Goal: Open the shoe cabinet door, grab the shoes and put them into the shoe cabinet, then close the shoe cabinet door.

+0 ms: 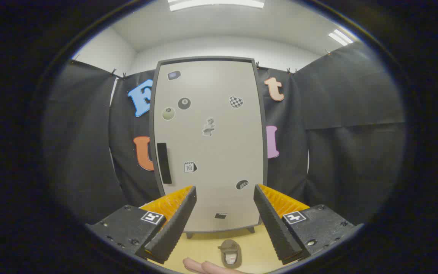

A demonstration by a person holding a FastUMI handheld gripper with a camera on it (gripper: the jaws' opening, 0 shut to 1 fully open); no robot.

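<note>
Grey and closed, the shoe cabinet door stands well beyond the spread, empty gripper, so the person should steer its fingers to the dark handle at the door's left, leaving the shoe for afterwards.
</note>
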